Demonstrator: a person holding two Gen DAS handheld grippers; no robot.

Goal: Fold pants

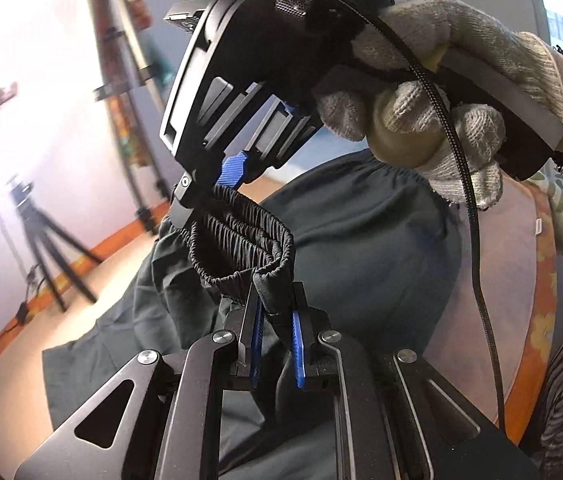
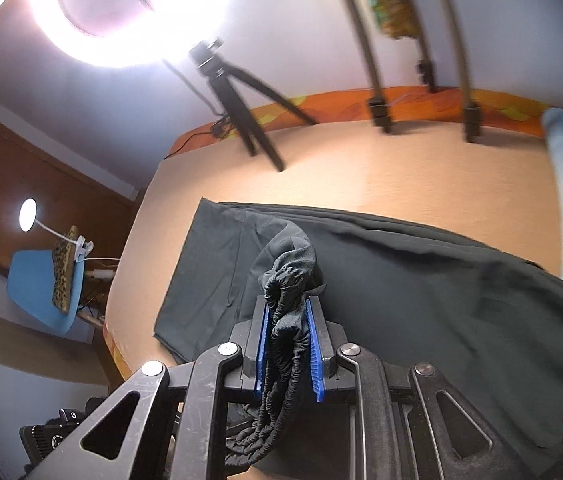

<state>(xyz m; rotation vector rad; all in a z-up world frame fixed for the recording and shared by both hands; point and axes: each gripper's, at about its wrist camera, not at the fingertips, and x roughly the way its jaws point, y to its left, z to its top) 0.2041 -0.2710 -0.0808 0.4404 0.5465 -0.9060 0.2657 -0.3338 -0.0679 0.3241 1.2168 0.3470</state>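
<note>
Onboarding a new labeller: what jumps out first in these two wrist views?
Dark pants lie spread across the peach bed sheet. Their gathered elastic waistband is lifted, pinched at one end by the left claw and at the other by the right claw, which a gloved hand holds. A glaring ring light fills the upper left of the right wrist view, above a small tripod.

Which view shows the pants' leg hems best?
The right wrist view: the pants lie along the bed with the leg hems in plain sight. The left wrist view shows mostly the waistband, with the hems partly hidden.
</note>
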